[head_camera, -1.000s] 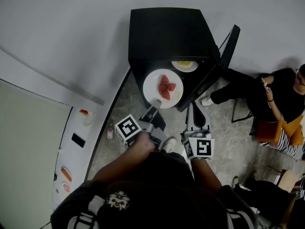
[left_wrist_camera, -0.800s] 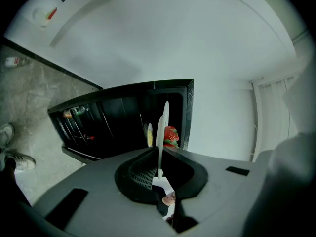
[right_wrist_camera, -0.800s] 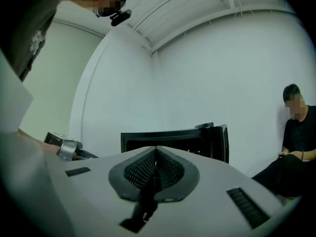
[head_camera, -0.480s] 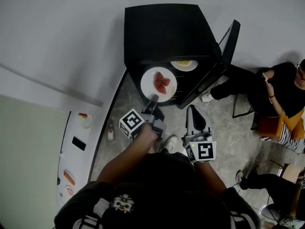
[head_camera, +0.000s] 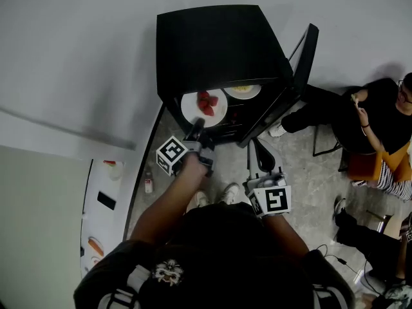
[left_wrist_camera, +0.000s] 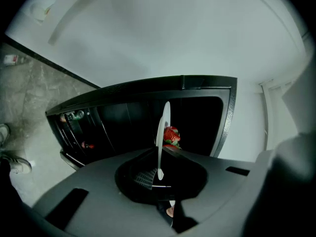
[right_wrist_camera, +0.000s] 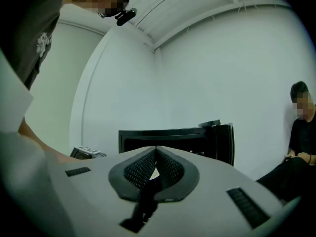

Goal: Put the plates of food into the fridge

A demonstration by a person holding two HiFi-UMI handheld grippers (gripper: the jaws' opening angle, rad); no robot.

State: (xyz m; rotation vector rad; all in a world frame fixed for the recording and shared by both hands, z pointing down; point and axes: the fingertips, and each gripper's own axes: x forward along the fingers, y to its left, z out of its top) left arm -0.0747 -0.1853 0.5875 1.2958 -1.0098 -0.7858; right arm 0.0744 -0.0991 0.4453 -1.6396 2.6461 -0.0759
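Observation:
A black mini fridge (head_camera: 219, 44) stands on the floor with its door (head_camera: 302, 60) swung open to the right. My left gripper (head_camera: 195, 129) is shut on the near rim of a white plate of strawberries (head_camera: 203, 108), which sits level at the fridge's opening. In the left gripper view the plate (left_wrist_camera: 163, 127) shows edge-on between my jaws, with a strawberry (left_wrist_camera: 171, 134) against the dark fridge interior (left_wrist_camera: 123, 122). A second plate with yellow food (head_camera: 242, 90) lies inside the fridge. My right gripper (head_camera: 261, 159) hangs shut and empty, short of the fridge (right_wrist_camera: 173, 135).
A person in black (head_camera: 380, 124) sits on a chair to the right of the fridge door; the same person (right_wrist_camera: 302, 132) shows in the right gripper view. A white counter (head_camera: 103, 192) with small items runs along the left. A small bottle (head_camera: 149, 181) stands on the floor.
My left gripper has carried the strawberry plate forward, from in front of the fridge up to its opening. The right gripper has stayed about where it was.

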